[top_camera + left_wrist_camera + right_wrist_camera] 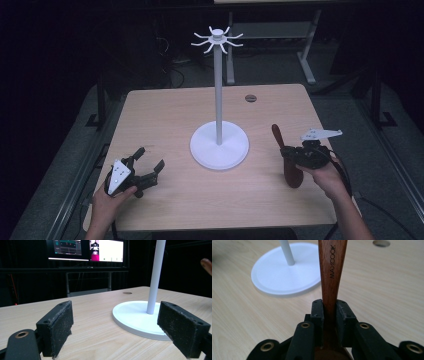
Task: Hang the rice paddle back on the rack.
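A white stand [219, 145] with a tall pole and a ring of hooks [217, 39] on top rises from the middle of the wooden table [165, 112]. My right gripper [291, 152] is shut on a dark brown wooden spoon [286, 157] to the right of the stand's base. In the right gripper view the spoon's handle [332, 270], marked MAXCOOK, runs up from between the jaws toward the stand's base [284, 272]. My left gripper [148, 167] rests open at the table's front left, nothing between its pads [58, 328], facing the stand [140, 317].
A small round hole [250, 98] sits near the table's far edge, right of centre. Beyond the table are dark floor, another table's metal legs [306, 60] and lit monitors [86, 249]. Bare wood lies between the two grippers.
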The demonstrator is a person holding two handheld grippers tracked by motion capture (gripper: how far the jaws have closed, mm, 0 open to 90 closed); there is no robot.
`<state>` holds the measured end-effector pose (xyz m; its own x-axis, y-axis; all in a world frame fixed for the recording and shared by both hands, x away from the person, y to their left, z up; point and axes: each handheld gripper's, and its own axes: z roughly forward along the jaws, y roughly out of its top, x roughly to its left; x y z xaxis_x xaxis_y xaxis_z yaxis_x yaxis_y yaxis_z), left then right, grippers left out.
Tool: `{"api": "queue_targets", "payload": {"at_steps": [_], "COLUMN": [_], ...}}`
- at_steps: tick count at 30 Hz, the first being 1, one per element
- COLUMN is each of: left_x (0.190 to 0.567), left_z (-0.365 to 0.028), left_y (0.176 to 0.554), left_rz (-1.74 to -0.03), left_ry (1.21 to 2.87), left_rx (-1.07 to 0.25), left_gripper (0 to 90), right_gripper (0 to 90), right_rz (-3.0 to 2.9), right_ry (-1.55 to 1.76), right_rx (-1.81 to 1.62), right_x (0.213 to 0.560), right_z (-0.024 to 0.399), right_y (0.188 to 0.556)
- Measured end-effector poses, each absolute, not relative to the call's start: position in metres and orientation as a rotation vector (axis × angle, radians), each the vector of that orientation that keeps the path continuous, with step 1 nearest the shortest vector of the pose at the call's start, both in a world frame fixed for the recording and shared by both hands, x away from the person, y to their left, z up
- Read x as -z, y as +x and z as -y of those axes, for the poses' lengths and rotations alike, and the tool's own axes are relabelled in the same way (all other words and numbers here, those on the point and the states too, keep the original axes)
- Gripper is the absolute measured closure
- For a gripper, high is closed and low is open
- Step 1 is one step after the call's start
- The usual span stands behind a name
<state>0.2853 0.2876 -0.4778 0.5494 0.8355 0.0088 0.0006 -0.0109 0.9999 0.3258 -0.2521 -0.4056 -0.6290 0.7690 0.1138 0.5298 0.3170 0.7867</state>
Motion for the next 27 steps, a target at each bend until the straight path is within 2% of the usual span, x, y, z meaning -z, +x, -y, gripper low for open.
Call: {"api": "queue_targets", "payload": {"at_steps": [19,27], "left_x": [0.478,0.478], "left_z": [-0.287,-0.288], "left_y": [0.285,0.285], "left_rz": [-0.770,-0.772], "left_ry": [1.437,1.437], "left_rx": [-0.774,-0.774], "left_gripper": [12.9,12.9], "right_gripper": [77.8,77.8], "right_rz": [-2.167,-2.179], "right_ry": [1.110,1.072], "right_rx": [-1.405,-1.453], "right_x": [0.392,0.376], "right_z": [0.258,0.252], "right_y": [0.320,0.324]}}
